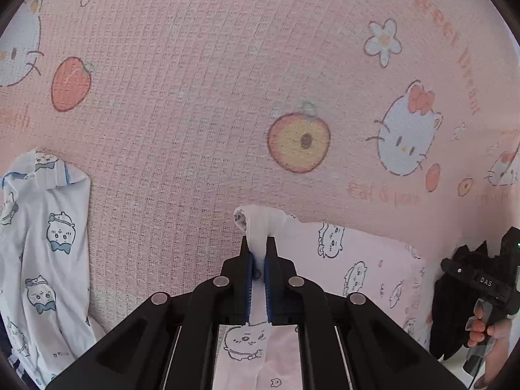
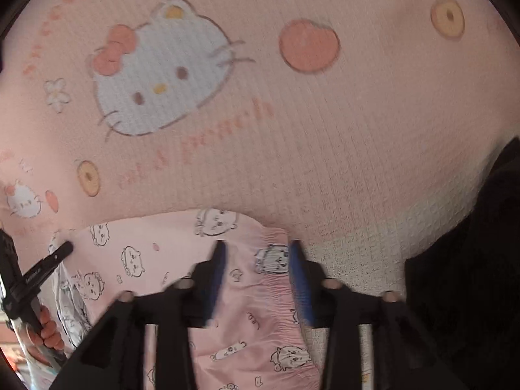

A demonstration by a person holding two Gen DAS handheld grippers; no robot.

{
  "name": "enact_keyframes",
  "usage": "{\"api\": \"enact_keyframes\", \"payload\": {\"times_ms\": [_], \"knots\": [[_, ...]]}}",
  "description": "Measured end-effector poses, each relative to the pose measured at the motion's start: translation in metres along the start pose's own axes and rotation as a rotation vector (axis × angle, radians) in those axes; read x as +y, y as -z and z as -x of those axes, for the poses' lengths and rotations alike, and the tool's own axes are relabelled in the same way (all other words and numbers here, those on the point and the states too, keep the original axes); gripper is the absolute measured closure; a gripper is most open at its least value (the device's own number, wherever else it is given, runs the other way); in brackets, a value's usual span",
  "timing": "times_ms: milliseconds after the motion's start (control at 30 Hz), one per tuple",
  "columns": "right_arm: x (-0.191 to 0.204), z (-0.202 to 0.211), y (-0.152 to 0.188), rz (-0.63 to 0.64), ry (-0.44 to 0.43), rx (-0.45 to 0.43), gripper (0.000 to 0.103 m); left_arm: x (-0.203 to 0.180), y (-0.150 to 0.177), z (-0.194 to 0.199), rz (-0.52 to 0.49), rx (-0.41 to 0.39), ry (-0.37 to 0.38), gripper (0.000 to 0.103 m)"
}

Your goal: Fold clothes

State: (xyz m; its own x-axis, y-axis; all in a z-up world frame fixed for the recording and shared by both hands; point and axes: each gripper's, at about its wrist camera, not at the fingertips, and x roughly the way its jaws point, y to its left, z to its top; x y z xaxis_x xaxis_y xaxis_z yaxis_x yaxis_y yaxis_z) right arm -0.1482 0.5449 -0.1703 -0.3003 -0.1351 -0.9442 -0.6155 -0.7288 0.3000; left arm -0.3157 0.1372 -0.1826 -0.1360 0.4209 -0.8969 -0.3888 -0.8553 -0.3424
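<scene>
Pink garment [image 1: 367, 260] with small cartoon figures lies on the pink printed bedspread [image 1: 195, 97], near edge toward the person. In the right wrist view it [image 2: 156, 253] spreads flat to the left, with a gathered elastic band [image 2: 276, 279] running along its right side; looks like a waistband, so likely pyjama bottoms, though I cannot be sure.

Handling, as a judgement: thin, light, limp cloth. It will drape and sag from any single pinch, wrinkle easily and slide a little over the bedspread. Nothing fragile. Best holds are corners and the elastic band, where the cloth is thicker and less likely to slip out of the pads.

Left gripper [image 1: 258, 260]: jaws pressed together on a bunched fold of the pink garment's edge, a tuft of cloth standing up past the tips. The pinch seems raised slightly off the bed.

Right gripper [image 2: 256, 269]: jaws spread wide, blue pads well apart, straddling the elastic band; nothing held. Whether the tips touch the cloth I cannot tell, as the view is blurred.

A second garment, white-blue with similar figures [image 1: 42, 253], lies apart to the left. A dark cloth [image 2: 471, 260] sits at the right edge.

How far the folding has gone is unclear: the piece seems partly flat, one edge lifted
</scene>
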Motion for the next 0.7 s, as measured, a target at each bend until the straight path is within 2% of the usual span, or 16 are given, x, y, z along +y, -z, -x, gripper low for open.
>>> {"api": "enact_keyframes", "payload": {"times_ms": [167, 300, 333, 367, 500, 700], "knots": [[-0.009, -0.028, -0.005, -0.02, -0.069, 0.074, 0.055, 0.008, 0.002, -0.005, -0.007, 0.014, -0.004, 0.098], [0.008, -0.04, -0.005, 0.069, -0.023, 0.074, 0.055, 0.013, 0.003, -0.01, -0.03, 0.017, -0.01, 0.098], [0.012, -0.04, -0.004, 0.096, -0.004, 0.063, 0.059, 0.014, 0.003, -0.011, -0.036, 0.017, -0.012, 0.098], [0.014, -0.038, -0.005, 0.101, 0.001, 0.055, 0.073, 0.016, 0.004, -0.012, -0.04, 0.019, -0.019, 0.098], [0.023, -0.03, -0.009, 0.122, 0.02, 0.024, 0.09, 0.029, 0.003, -0.011, -0.014, 0.036, 0.0, 0.098], [0.035, -0.016, -0.015, 0.153, 0.049, -0.022, 0.092, 0.045, -0.006, 0.009, 0.004, 0.027, 0.029, 0.098]]}}
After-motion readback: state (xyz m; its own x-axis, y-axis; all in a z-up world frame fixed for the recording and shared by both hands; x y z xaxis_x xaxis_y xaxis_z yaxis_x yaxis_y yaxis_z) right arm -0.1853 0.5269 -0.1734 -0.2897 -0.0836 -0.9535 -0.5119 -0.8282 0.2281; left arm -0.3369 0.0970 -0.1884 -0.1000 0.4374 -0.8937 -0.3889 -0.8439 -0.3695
